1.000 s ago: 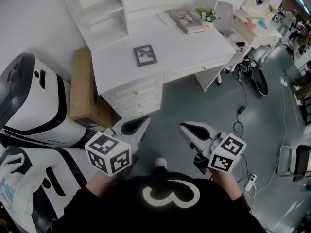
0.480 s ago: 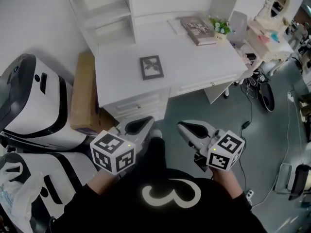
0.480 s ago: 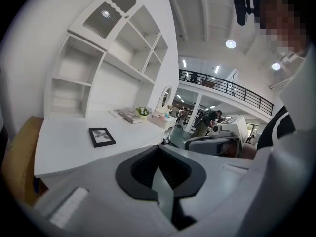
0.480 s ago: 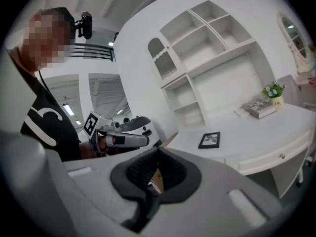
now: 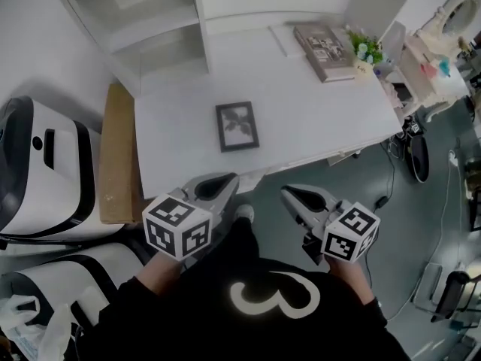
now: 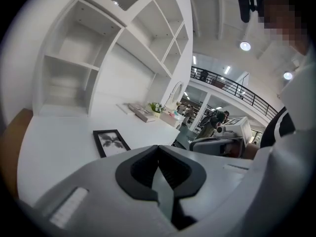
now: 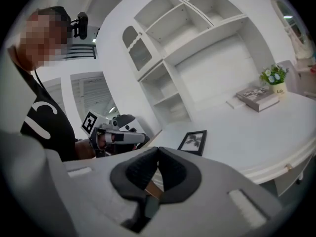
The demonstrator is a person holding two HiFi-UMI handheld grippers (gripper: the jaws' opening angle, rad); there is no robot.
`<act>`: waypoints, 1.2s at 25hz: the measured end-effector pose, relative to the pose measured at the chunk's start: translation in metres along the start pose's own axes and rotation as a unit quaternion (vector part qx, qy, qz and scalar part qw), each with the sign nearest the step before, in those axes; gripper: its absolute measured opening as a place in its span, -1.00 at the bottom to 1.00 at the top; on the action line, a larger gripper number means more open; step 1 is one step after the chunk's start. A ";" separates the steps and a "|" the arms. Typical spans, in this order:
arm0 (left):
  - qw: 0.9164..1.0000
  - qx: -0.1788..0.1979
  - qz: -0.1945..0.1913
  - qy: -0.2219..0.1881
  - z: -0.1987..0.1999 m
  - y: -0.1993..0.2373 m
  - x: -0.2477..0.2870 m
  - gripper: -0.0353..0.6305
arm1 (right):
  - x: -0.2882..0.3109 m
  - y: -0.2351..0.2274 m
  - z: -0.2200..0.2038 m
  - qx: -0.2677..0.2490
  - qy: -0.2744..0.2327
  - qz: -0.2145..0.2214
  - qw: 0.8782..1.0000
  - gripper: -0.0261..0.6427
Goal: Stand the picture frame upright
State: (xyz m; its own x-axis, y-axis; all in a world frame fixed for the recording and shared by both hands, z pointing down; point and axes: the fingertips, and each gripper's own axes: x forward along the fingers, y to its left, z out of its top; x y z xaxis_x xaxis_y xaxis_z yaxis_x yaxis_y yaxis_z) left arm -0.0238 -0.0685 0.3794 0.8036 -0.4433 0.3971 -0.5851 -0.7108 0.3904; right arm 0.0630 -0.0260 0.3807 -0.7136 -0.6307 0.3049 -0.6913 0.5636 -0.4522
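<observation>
A dark picture frame (image 5: pixel 237 126) with a leaf print lies flat on the white desk (image 5: pixel 316 119), near its front edge. It also shows in the left gripper view as the frame (image 6: pixel 110 142) and in the right gripper view as the frame (image 7: pixel 193 142). My left gripper (image 5: pixel 213 189) hovers shut just short of the desk's front edge, below the frame. My right gripper (image 5: pixel 298 197) is shut too, off the desk front to the right. Neither holds anything. The jaws meet in the left gripper (image 6: pixel 158 149) and in the right gripper (image 7: pixel 157 154).
A book (image 5: pixel 324 42) and a small potted plant (image 5: pixel 364 51) stand at the desk's back right. White shelves (image 5: pixel 150 21) rise at the back left. A brown board (image 5: pixel 119 153) leans beside the desk, with white machines (image 5: pixel 37 171) to the left. Cables lie on the floor (image 5: pixel 421 201).
The desk and frame have come closer and lower in the head view as I stepped toward them. Both grippers stay shut and now reach the desk's front edge.
</observation>
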 end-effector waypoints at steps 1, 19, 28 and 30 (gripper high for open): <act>1.000 -0.004 0.003 0.003 0.005 0.012 0.008 -0.87 | 0.009 -0.010 0.006 0.003 0.006 -0.001 1.000 -0.91; 0.994 -0.033 0.070 0.078 0.015 0.158 0.083 -0.58 | 0.140 -0.134 0.042 -0.026 0.099 -0.007 0.995 -0.69; 0.986 -0.021 0.068 0.151 -0.012 0.184 0.117 -0.23 | 0.181 -0.169 0.008 -0.087 0.207 -0.022 0.974 -0.40; 0.984 -0.014 0.072 0.163 -0.017 0.190 0.122 -0.22 | 0.188 -0.174 0.002 -0.092 0.222 -0.023 0.971 -0.39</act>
State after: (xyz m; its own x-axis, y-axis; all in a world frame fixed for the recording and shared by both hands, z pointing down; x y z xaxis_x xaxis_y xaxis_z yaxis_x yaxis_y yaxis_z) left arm -0.0389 -0.2486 0.5158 0.6368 -0.3362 0.6939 -0.6966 -0.6367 0.3308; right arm 0.0491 -0.2436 0.5147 -0.6321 -0.3891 0.6701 -0.7029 0.6519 -0.2845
